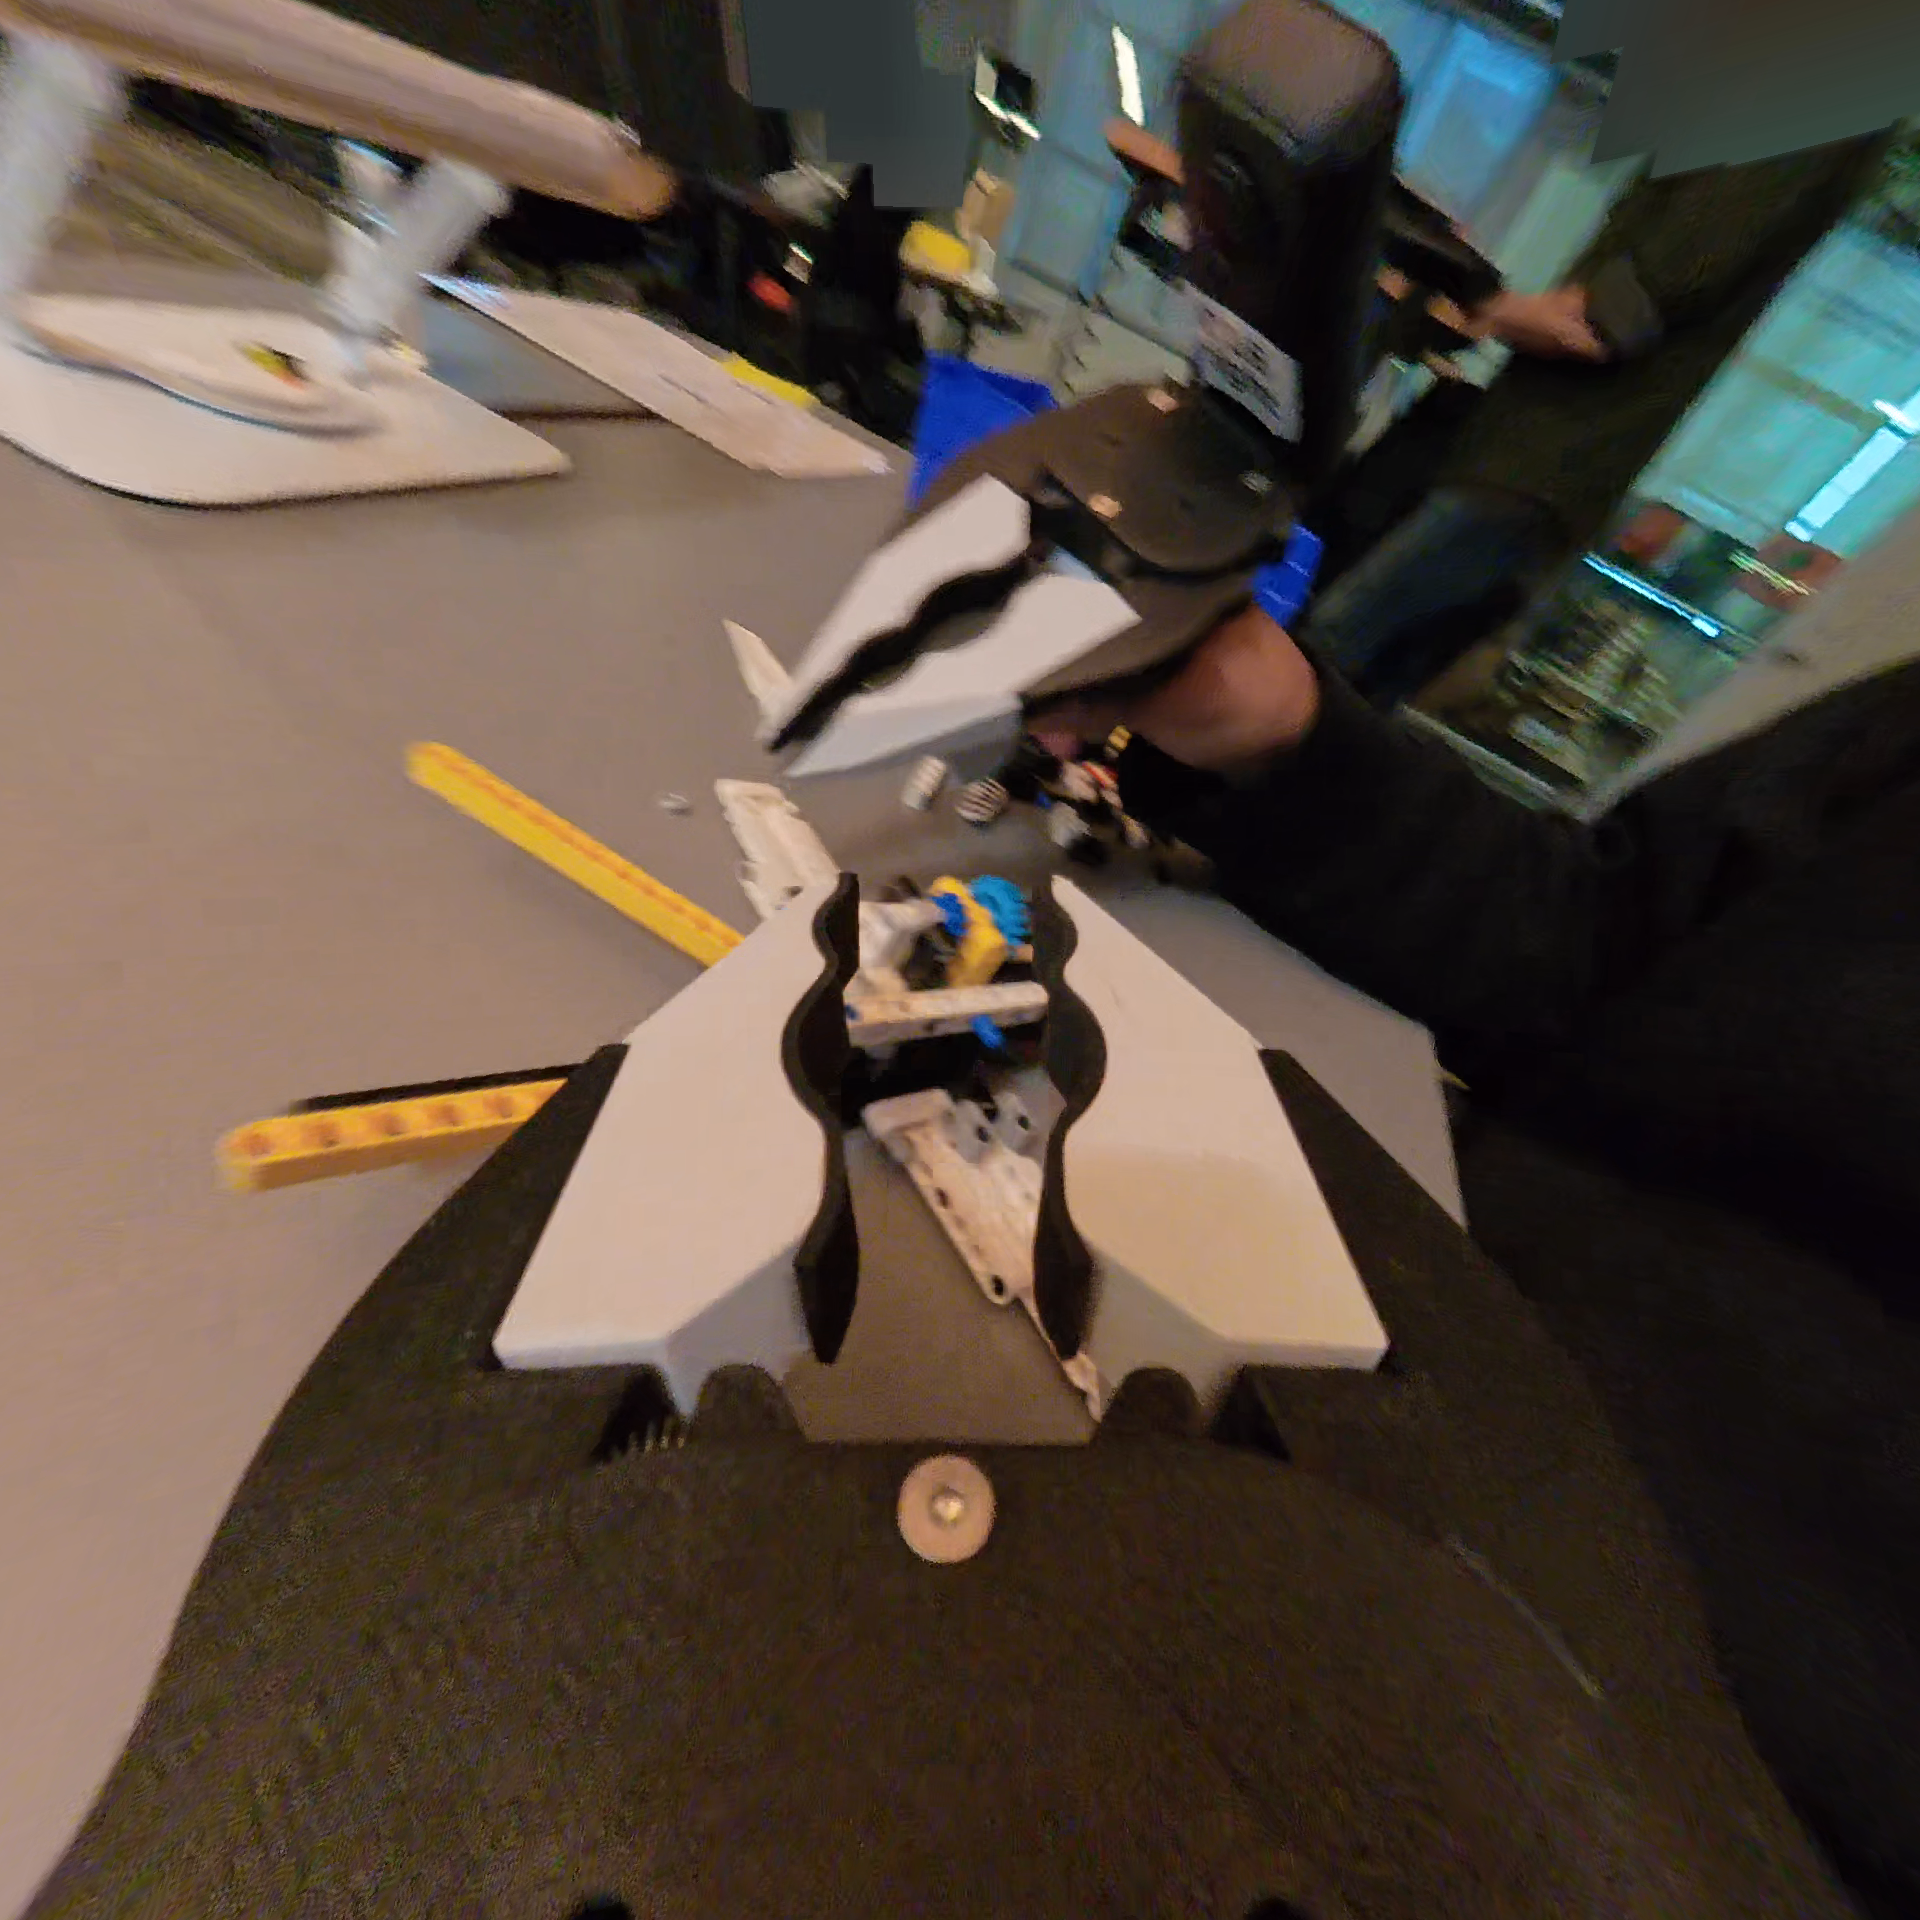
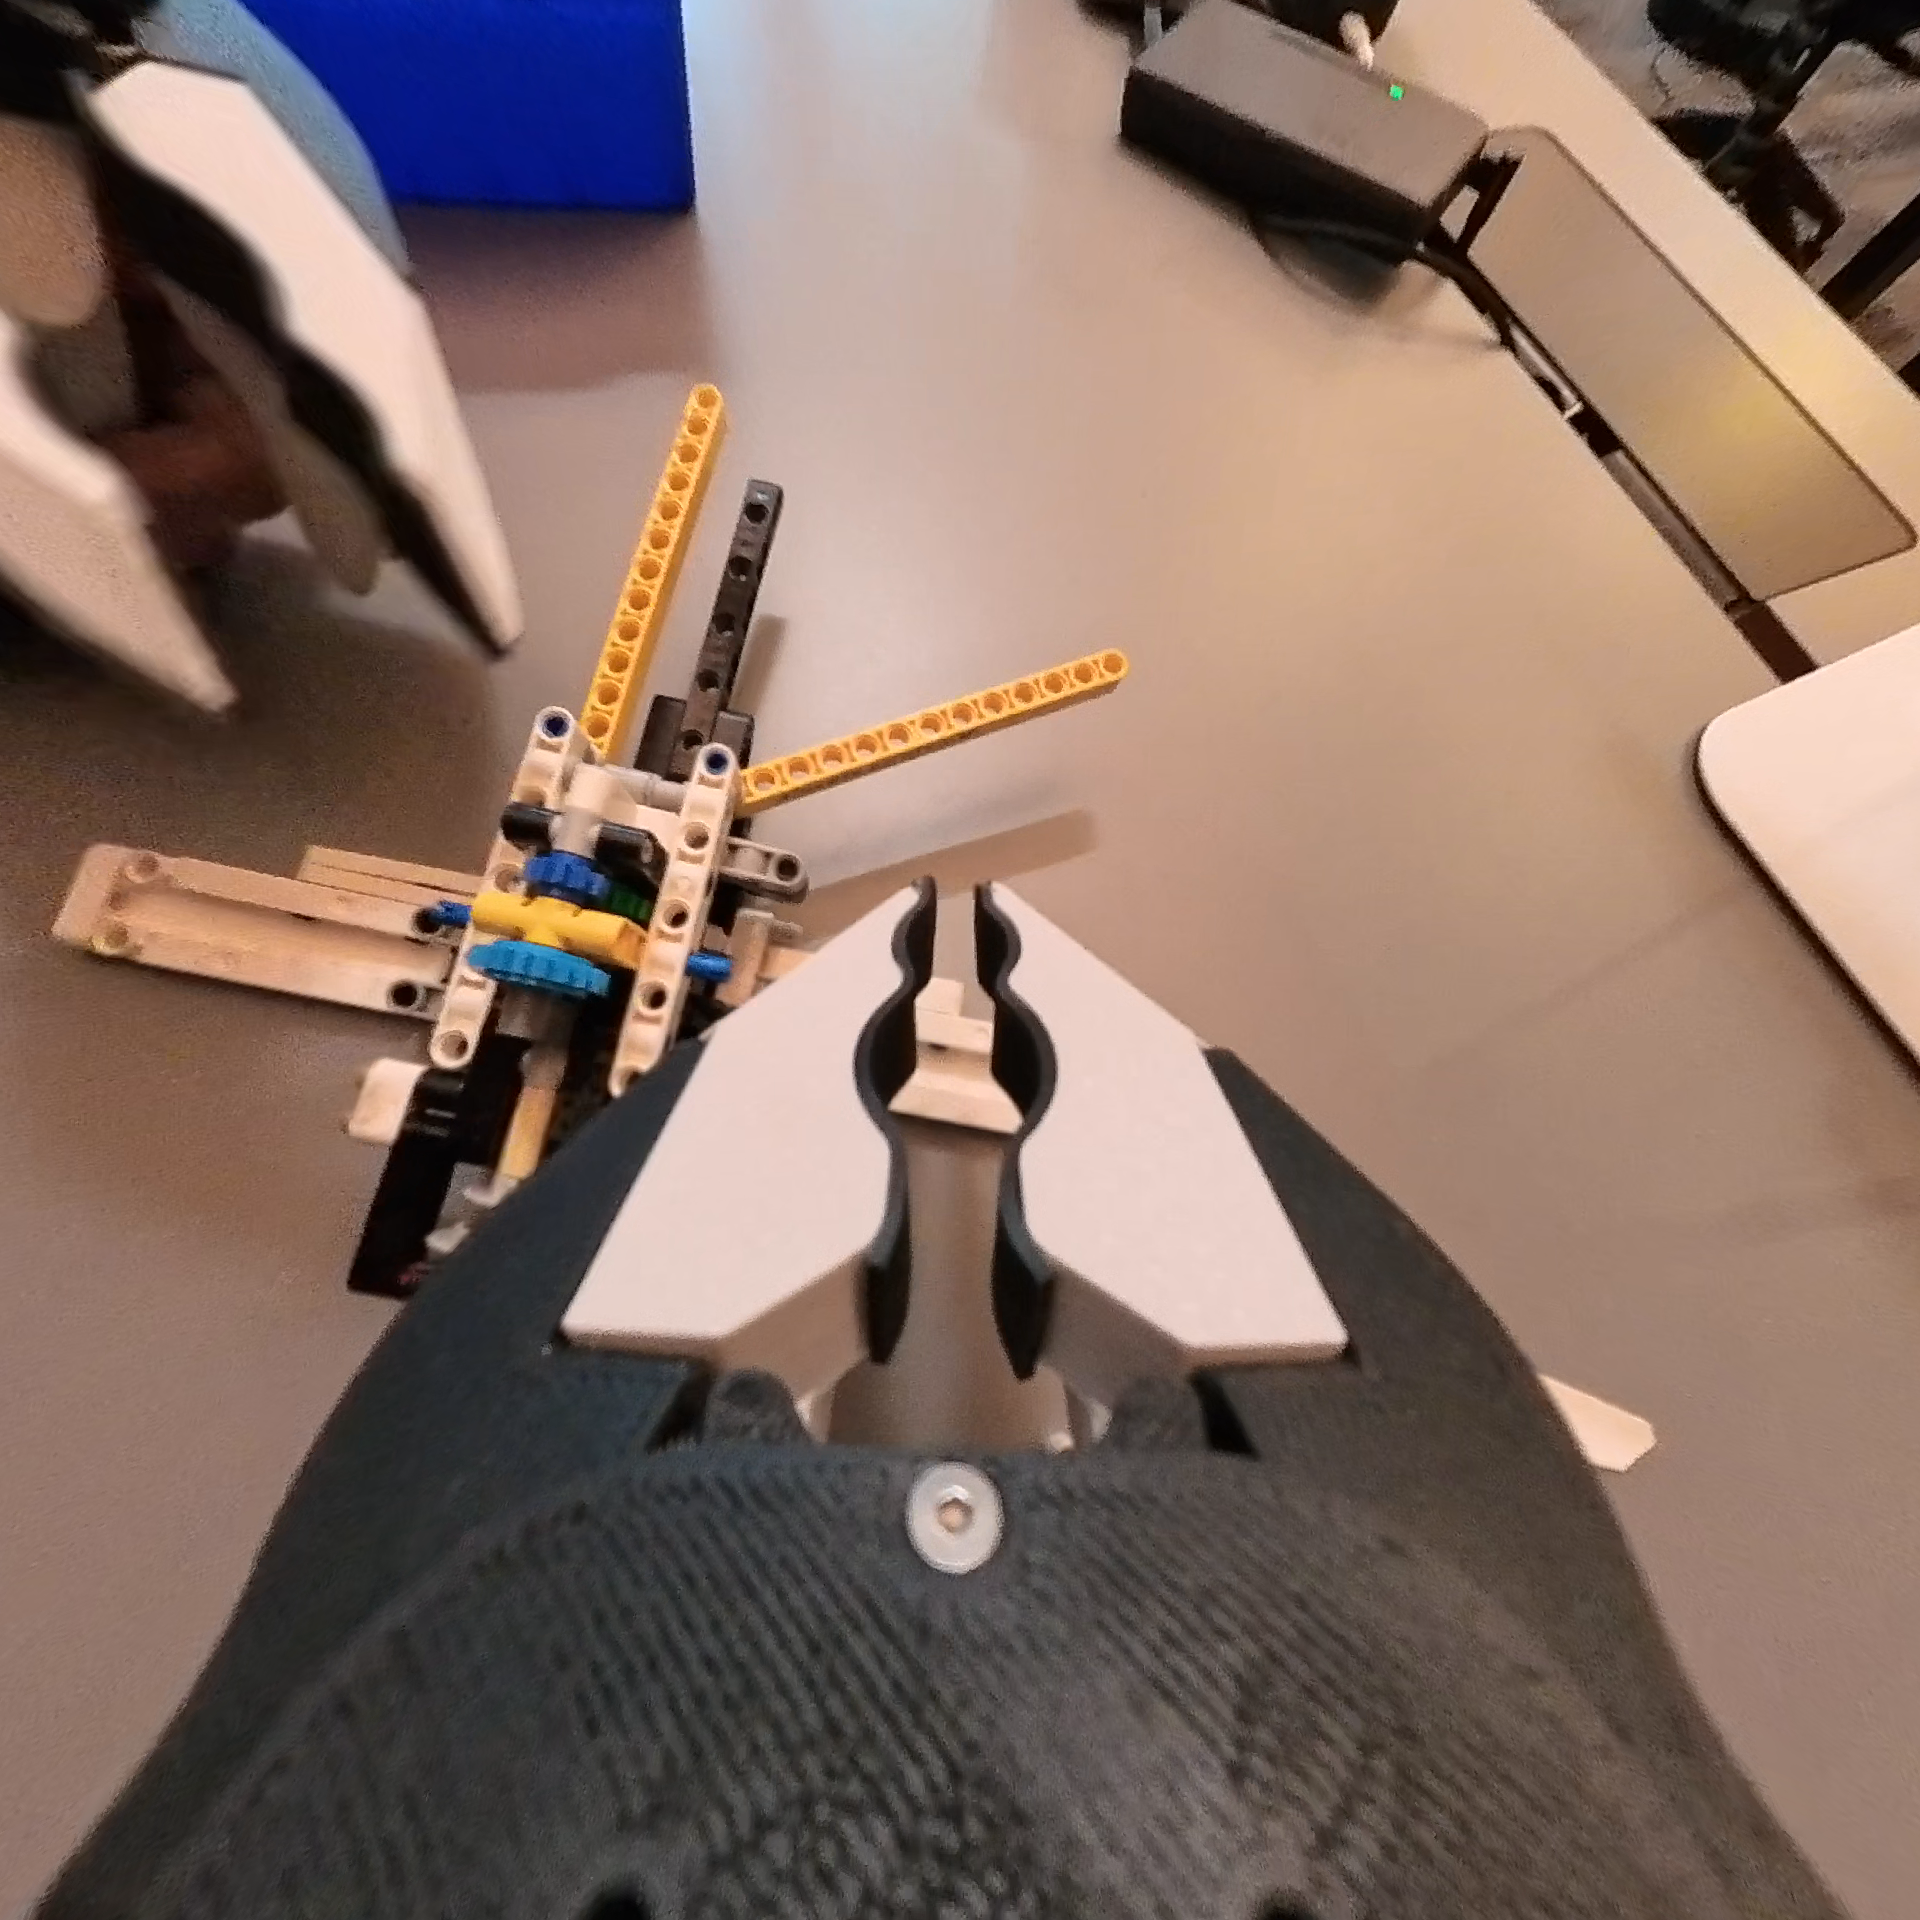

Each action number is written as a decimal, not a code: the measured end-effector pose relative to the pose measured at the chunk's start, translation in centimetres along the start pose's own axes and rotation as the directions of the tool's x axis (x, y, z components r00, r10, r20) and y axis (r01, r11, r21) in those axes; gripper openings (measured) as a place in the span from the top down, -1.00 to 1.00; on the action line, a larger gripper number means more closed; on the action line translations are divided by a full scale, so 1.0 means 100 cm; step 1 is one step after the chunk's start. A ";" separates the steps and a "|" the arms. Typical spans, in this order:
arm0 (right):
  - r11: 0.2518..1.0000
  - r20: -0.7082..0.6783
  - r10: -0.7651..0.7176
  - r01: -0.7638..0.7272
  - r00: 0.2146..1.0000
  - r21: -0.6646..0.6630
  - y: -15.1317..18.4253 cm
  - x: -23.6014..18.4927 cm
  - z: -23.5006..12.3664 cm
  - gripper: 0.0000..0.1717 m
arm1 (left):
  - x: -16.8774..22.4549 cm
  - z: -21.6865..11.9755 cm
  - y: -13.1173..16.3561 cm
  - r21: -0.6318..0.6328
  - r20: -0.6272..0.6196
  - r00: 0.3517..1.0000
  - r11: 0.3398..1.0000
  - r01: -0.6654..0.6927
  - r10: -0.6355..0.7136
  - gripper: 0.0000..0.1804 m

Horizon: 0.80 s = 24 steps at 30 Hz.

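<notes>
A brick-built gear assembly [image 2: 582, 883] with a white frame, blue gears and a yellow part lies on the grey table [image 2: 1247, 623]. Two long yellow beams [image 2: 935, 727] and a black beam stick out of it. My left gripper [image 1: 951, 894] is open. It hovers over the assembly [image 1: 940, 1008], which shows between its spread fingers. In the right wrist view the left gripper [image 2: 358, 665] is up and left of the assembly, clear of it. My right gripper [image 2: 951, 894] is nearly shut, with a thin pale strip [image 2: 1039, 836] at its tips. The strip also shows in the left wrist view [image 1: 753, 665].
A blue bin [image 2: 499, 104], a black power brick [image 2: 1299, 114] and a flat grey device [image 2: 1683, 364] are at the far side. A white board [image 2: 1829, 831] lies at the right. Small loose parts [image 1: 1081, 800] lie beyond the assembly. A person [image 1: 1662, 312] stands at the back. Spacing between my two grippers at the tips: around 9 cm.
</notes>
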State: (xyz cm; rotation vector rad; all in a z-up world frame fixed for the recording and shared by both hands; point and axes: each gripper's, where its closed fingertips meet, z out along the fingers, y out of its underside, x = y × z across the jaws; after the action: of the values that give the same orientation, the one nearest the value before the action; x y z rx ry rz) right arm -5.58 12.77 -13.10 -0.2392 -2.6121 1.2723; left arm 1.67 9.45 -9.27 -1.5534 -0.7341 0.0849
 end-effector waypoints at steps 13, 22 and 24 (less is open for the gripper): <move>0.985 0.227 -0.018 -0.021 0.974 0.171 -0.034 -0.045 -0.015 0.41 | -0.038 -0.009 0.005 -0.018 0.199 0.980 0.999 0.027 -0.023 0.67; 0.989 0.336 0.075 -0.114 0.939 0.099 -0.022 -0.074 -0.014 0.28 | -0.029 -0.004 0.015 -0.062 0.104 0.989 0.991 0.115 -0.108 0.79; 0.992 0.285 0.072 -0.099 0.956 0.081 -0.016 -0.070 -0.010 0.29 | -0.026 -0.001 0.020 -0.097 0.091 0.990 0.988 0.120 -0.111 0.78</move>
State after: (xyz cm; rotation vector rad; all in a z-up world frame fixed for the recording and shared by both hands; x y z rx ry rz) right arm 1.39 10.83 -12.15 -0.1673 -2.7905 1.5599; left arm 0.49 8.22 -12.06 -1.6087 -0.9068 0.0286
